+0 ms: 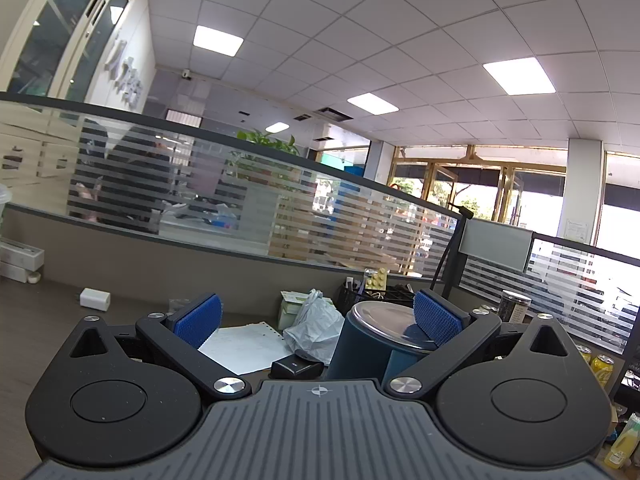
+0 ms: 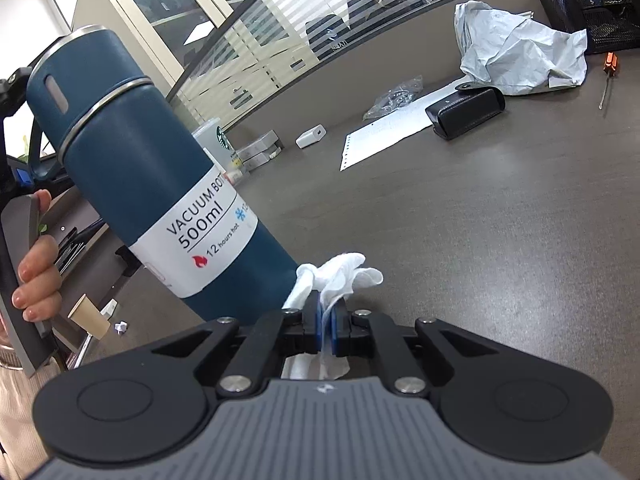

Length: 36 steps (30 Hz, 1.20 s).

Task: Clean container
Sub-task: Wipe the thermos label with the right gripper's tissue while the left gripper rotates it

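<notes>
**A:** Start at your left. What is that gripper doing?

**B:** Your left gripper stands wide open, its blue pads far apart. The vacuum bottle sits between them, close against the right-hand pad. The left-hand pad is well clear of it. I cannot tell whether the right-hand pad actually touches the cap.

**A:** And around it on the desk?

**B:** From your left camera, a white charger lies far left. Next come a paper sheet, a black case and a crumpled plastic bag just left of the vacuum bottle. A lidded jar stands off to the right.

**A:** Now your right camera, same order.

**B:** Your hand is at the left edge, wrapped round the grey handle. Beside it the vacuum bottle fills the left of the view. It is dark blue with a steel band under the cap and a white label. It leans across the frame, and your gripper hides its base.

**A:** And the right fingers?

**B:** Your right gripper is pinched closed on a white tissue. The tissue bunches out past the tips, just beside the lower part of the vacuum bottle. I cannot tell whether the two touch. Further right, the black case lies on the paper sheet, and a screwdriver lies near the edge.
</notes>
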Each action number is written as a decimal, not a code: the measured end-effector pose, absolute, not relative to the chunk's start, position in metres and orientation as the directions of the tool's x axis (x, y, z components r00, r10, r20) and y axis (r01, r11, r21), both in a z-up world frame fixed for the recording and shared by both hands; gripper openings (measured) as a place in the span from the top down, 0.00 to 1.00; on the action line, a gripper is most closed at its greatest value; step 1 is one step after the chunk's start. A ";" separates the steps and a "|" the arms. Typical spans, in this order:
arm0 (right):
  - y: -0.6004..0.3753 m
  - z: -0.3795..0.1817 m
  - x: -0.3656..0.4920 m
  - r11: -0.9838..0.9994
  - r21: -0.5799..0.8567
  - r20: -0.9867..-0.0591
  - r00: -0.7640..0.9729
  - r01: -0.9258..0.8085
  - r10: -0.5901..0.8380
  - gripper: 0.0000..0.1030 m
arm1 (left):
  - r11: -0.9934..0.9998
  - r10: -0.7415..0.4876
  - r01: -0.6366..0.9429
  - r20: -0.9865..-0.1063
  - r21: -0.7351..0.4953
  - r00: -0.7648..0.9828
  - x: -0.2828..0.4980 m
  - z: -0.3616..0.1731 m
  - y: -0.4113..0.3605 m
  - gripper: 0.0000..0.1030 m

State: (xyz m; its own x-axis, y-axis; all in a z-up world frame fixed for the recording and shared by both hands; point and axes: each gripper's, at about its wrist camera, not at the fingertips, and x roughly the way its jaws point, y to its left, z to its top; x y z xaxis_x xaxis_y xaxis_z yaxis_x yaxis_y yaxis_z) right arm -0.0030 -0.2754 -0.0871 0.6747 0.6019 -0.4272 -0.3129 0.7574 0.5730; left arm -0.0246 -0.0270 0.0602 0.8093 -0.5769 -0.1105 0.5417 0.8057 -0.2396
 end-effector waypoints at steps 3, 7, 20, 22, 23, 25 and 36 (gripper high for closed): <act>-0.279 -0.077 -0.011 0.739 0.584 -0.379 0.692 -0.336 0.614 0.92 | 0.806 -0.577 0.541 -0.111 -0.241 0.809 -0.024 0.060 -0.027 0.00; -0.279 -0.055 -0.024 0.730 0.565 -0.309 0.723 -0.384 0.619 0.92 | 0.806 -0.577 0.541 -0.110 -0.240 0.809 -0.024 0.060 -0.025 0.00; -0.275 -0.080 -0.010 0.746 0.580 -0.395 0.688 -0.327 0.609 0.92 | 0.805 -0.578 0.543 -0.110 -0.238 0.808 -0.026 0.060 -0.027 0.00; -0.274 -0.084 -0.008 0.751 0.579 -0.413 0.680 -0.318 0.606 0.92 | 0.805 -0.578 0.543 -0.110 -0.239 0.808 -0.026 0.060 -0.026 0.00; -0.273 -0.086 -0.007 0.753 0.578 -0.421 0.676 -0.314 0.604 0.92 | 0.805 -0.578 0.543 -0.110 -0.238 0.809 -0.026 0.061 -0.027 0.00; -0.273 -0.087 -0.007 0.755 0.577 -0.429 0.672 -0.310 0.604 0.92 | 0.805 -0.578 0.544 -0.110 -0.237 0.809 -0.026 0.061 -0.027 0.00; -0.271 -0.093 -0.005 0.768 0.571 -0.468 0.653 -0.292 0.596 0.92 | 0.805 -0.575 0.540 -0.098 -0.245 0.812 -0.027 0.059 -0.026 0.00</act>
